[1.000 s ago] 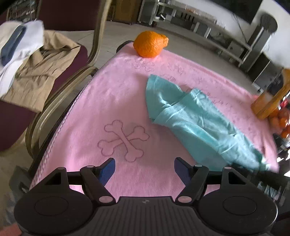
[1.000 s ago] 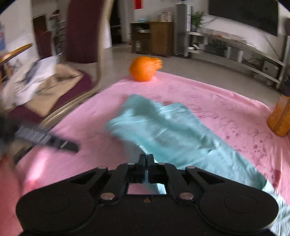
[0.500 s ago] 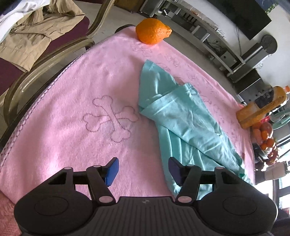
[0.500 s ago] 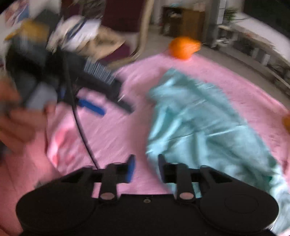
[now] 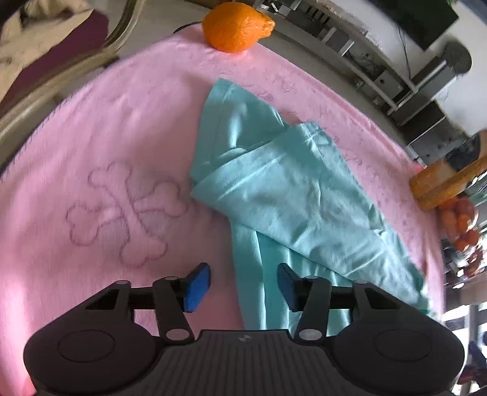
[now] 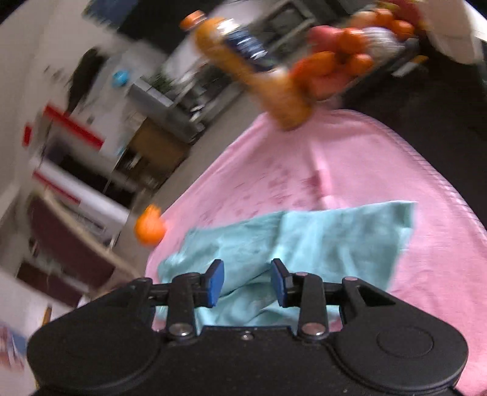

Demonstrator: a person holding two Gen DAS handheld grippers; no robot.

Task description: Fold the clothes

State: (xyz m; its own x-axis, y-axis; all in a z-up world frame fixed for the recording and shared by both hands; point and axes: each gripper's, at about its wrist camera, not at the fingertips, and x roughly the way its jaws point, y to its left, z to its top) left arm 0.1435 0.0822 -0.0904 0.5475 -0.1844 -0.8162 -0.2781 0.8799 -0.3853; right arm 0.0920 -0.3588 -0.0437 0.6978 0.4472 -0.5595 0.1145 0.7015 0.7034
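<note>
A teal garment [image 5: 283, 195] lies rumpled and partly folded over itself on a pink towel [image 5: 91, 146] that covers the table. My left gripper [image 5: 243, 284] is open, hovering over the garment's near edge, with cloth showing between its blue pads but not pinched. In the blurred, tilted right wrist view the same teal garment [image 6: 304, 240] spreads across the pink towel [image 6: 365, 170], and my right gripper [image 6: 246, 281] is open above the cloth, holding nothing.
An orange fruit [image 5: 237, 26] sits at the towel's far edge. An orange juice bottle [image 5: 447, 179] and a heap of oranges [image 5: 462, 222] stand at the right. A chair with beige clothes [image 5: 24, 54] is at the left.
My right gripper let go of the teal garment, opened, and swung to look along the table toward the bottle. My left gripper moved right, over the garment's near edge.
</note>
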